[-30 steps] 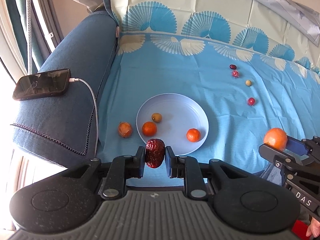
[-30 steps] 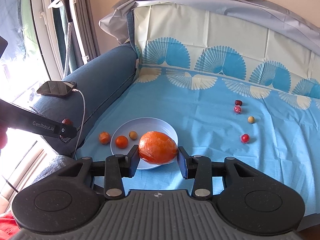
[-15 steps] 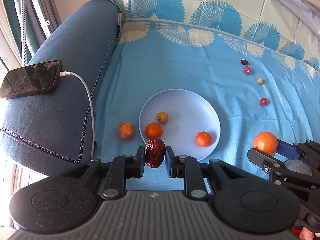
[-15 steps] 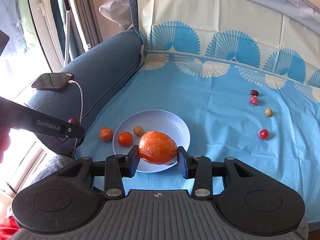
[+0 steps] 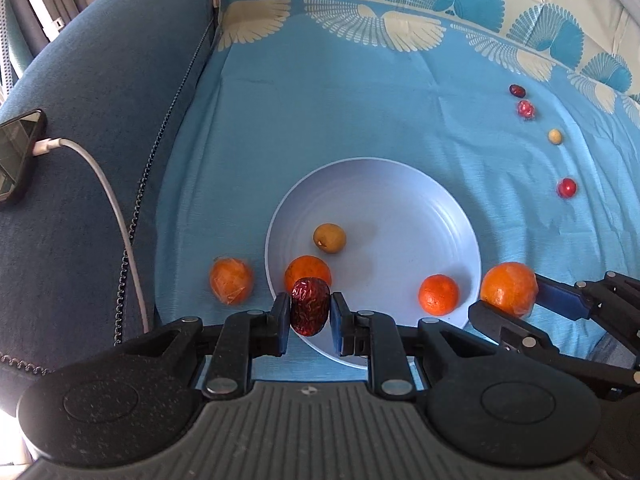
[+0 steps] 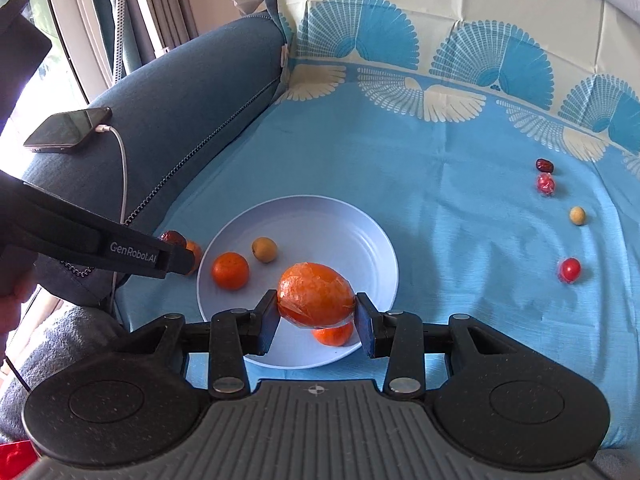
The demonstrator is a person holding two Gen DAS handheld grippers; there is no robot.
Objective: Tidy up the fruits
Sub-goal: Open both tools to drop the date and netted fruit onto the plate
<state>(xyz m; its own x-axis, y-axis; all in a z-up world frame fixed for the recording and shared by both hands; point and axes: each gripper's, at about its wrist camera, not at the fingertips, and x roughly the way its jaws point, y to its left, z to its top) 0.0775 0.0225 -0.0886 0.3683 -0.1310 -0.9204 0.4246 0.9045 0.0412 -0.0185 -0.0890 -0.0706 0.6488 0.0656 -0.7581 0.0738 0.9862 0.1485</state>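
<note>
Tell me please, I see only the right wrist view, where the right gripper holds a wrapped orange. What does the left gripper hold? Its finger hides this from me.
Observer: The left gripper is shut on a wrinkled red date.
Operator: Is the date over the plate?
Observer: It appears over the near left rim of the plate, just in front of a tangerine. I cannot tell its height.
Operator: What lies behind that finger?
Observer: A second plastic-wrapped fruit, also orange, lies on the blue cloth, left of the plate and apart from it.
</note>
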